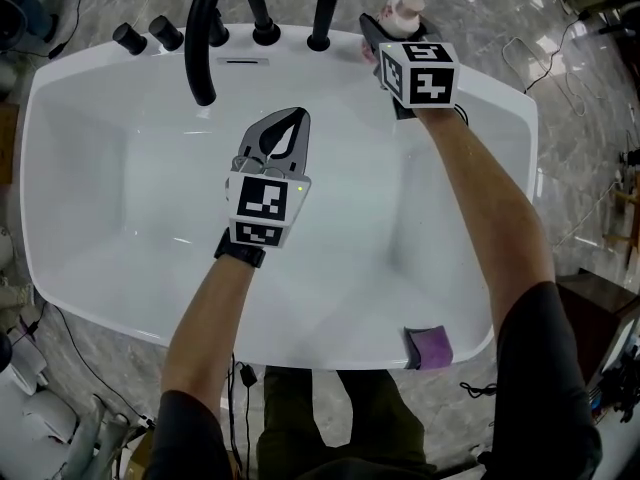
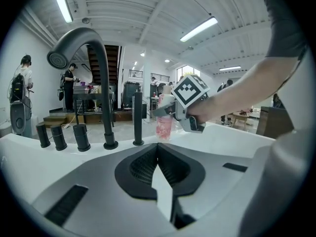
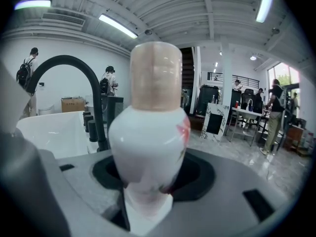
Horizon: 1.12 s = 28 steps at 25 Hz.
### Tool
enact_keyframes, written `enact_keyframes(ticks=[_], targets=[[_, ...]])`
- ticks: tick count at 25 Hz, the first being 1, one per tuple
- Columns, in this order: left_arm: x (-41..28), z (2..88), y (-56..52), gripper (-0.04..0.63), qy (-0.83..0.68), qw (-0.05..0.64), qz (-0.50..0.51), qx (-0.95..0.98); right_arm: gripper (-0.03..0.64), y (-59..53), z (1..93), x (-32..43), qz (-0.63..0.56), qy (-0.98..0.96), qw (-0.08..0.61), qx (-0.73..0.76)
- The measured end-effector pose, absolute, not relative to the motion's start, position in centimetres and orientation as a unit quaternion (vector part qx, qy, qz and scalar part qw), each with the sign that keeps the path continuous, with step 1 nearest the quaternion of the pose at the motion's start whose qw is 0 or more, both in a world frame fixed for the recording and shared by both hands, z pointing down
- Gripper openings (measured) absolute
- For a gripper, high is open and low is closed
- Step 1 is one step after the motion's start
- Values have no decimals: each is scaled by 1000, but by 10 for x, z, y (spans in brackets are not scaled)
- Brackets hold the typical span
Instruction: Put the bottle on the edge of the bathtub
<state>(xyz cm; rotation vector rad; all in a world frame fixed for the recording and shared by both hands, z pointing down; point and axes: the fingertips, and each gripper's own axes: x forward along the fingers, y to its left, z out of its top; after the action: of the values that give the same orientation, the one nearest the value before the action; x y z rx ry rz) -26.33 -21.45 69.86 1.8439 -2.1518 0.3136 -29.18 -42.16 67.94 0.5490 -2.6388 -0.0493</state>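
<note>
Where the black faucet [image 1: 212, 28] arches over the white bathtub [image 1: 80, 168], the left gripper [image 1: 278, 140] hangs just right of it above the basin, its 2 jaws pressed together and empty. Farther right, the right gripper [image 1: 392, 26] clamps the white bottle [image 1: 405, 10] upright at the far rim. 1 purple cloth [image 1: 430, 346] lies on the near rim.
</note>
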Motion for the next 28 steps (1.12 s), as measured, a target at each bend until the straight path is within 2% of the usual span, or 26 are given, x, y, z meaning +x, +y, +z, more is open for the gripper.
enact_keyframes(ticks=[18, 28], targets=[[-266, 714, -194, 3, -746, 159, 120, 635, 232, -428, 688, -299, 0, -955, 223, 197], [-262, 710, -190, 3, -743, 157, 128, 638, 264, -427, 688, -298, -4, -956, 225, 186]])
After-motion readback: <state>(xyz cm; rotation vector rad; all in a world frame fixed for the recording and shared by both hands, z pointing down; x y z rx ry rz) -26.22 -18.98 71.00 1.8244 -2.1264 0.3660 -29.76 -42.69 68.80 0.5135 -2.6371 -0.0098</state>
